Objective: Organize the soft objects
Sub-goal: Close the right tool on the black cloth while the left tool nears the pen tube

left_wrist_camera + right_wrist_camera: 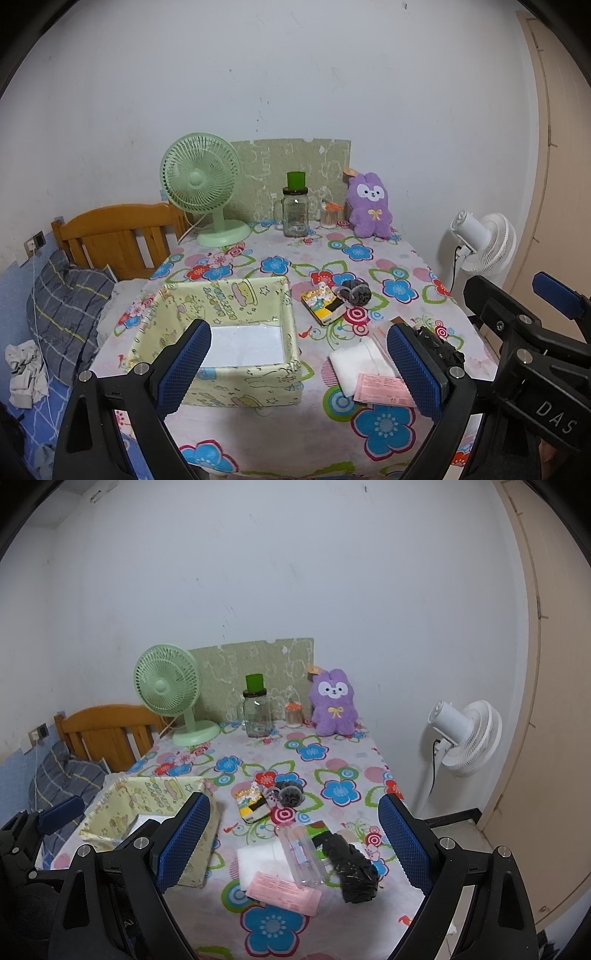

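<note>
A pale yellow fabric box (236, 332) (147, 819) stands open on the flowered table, holding only a white base. My left gripper (299, 373) is open above the table's near edge, over the box's right corner. My right gripper (295, 845) is open and empty above a white folded cloth (262, 860) (358, 362), a pink packet (284, 891) (384, 389), a clear packet (301, 856) and a black crumpled bag (351, 867) (439, 347). A yellow patterned sock pack (323, 302) (251, 801) and dark hair ties (356, 291) (290, 794) lie mid-table. A purple plush rabbit (369, 203) (334, 703) sits at the back.
A green desk fan (201, 184) (170, 698), a glass jar with green lid (295, 210) (256, 709) and a small swab jar (328, 216) (293, 712) stand at the back. A wooden headboard (118, 236) and bed lie left. A white floor fan (461, 738) stands right.
</note>
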A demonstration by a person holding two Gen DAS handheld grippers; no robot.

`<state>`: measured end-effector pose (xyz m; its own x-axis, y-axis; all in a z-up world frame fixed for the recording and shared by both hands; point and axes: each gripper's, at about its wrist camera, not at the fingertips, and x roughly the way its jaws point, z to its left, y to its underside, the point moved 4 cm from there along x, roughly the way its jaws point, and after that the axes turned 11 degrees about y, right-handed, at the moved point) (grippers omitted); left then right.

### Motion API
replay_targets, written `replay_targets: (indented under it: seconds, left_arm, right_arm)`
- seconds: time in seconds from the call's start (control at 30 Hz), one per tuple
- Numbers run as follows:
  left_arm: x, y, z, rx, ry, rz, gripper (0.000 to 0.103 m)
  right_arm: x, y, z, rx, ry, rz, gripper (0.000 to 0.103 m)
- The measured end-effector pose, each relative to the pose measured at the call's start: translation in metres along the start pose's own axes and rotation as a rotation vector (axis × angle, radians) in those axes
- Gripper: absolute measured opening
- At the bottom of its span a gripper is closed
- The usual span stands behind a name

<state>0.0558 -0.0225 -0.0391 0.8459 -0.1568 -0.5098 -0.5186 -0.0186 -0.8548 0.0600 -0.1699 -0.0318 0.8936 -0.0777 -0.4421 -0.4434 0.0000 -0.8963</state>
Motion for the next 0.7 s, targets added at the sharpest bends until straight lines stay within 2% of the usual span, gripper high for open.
replay_targets:
  seconds: [0.7]
  left_arm:
    - [0.081,0.036,-0.04,-0.016,0.041,0.161,0.096]
  right_arm:
    - [0.077,0.037,-0.033,-0.024,-0.017,0.121,0.087]
